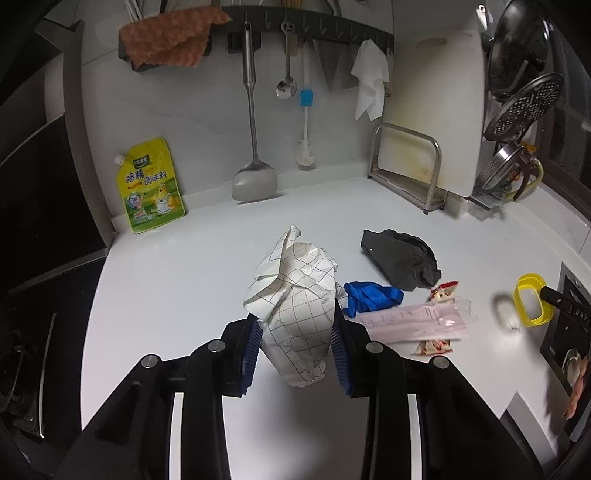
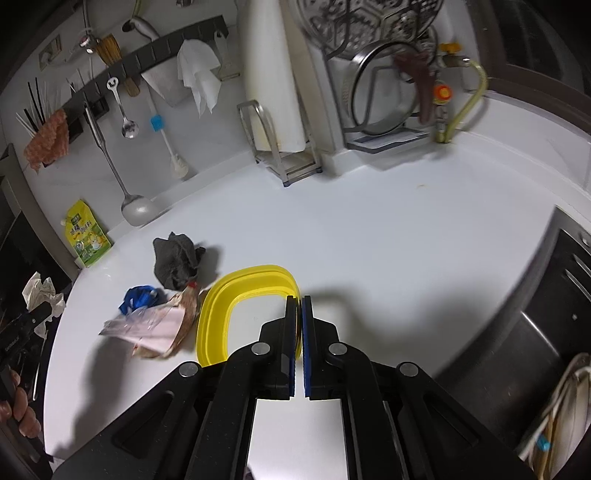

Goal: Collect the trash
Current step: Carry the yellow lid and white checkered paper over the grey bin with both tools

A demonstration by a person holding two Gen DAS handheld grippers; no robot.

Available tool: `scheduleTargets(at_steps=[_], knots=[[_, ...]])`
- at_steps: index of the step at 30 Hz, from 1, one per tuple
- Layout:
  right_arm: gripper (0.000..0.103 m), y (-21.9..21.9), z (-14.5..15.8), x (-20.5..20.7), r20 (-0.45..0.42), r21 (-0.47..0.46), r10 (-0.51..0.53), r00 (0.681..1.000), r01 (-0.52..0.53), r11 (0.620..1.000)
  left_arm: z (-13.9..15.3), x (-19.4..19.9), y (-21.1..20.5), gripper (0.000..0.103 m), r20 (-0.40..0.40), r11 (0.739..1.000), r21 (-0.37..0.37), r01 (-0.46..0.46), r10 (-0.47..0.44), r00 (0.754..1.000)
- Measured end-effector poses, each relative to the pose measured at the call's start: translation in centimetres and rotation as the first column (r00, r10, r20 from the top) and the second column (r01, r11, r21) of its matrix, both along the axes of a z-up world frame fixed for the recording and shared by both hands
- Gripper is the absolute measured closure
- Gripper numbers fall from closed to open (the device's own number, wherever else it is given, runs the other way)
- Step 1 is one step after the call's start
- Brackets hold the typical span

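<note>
I'm over a white kitchen counter (image 1: 155, 280) with utensils hanging from a dark wall rail (image 1: 332, 29): a steel spatula (image 1: 253, 147), a spoon (image 1: 286, 70), a blue-handled brush (image 1: 306, 110). A yellow seasoning pouch (image 1: 151, 186) leans against the wall at the counter's left end.

My left gripper (image 1: 295, 343) pinches a crumpled sheet of white, grid-lined paper (image 1: 295, 288) between its blue pads; the wad stands up out of the jaws, above the counter. Just beyond it on the counter lie the rest of the trash: a blue glove (image 1: 371, 297), a dark grey rag (image 1: 402, 258), a clear pinkish plastic sleeve (image 1: 417, 319) and a red-and-white snack wrapper (image 1: 443, 290), clustered and partly overlapping.

My right gripper (image 2: 299, 332) has its fingers pressed together on the rim of a yellow plastic container (image 2: 218, 310), which sits just right of that pile.
</note>
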State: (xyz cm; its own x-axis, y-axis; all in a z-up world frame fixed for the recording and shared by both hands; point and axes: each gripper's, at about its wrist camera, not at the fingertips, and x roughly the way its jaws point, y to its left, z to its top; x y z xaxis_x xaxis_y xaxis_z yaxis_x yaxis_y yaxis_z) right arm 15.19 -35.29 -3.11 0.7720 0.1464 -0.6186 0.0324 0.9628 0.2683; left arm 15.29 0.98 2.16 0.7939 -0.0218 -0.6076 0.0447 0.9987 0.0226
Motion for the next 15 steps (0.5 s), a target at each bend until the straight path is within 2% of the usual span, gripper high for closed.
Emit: scheduleTargets(at_steps=[7,15], knots=[[0.1,0.4,1.2,-5.7,0.029,0.008,-0.021,0.999,0.021,1.0,0.5,-4.6,-0.6,0.069,0.015,0.999,-0.007,0.036,-0.036,0.999],[0.1,2.3,1.7,-12.2,0.064,-0.002,-0.026,0.998,0.026,1.0,-0.6,-9.9,-1.8,0.069,0.008,0.995,-0.03,0.099,-0.099,0.995]])
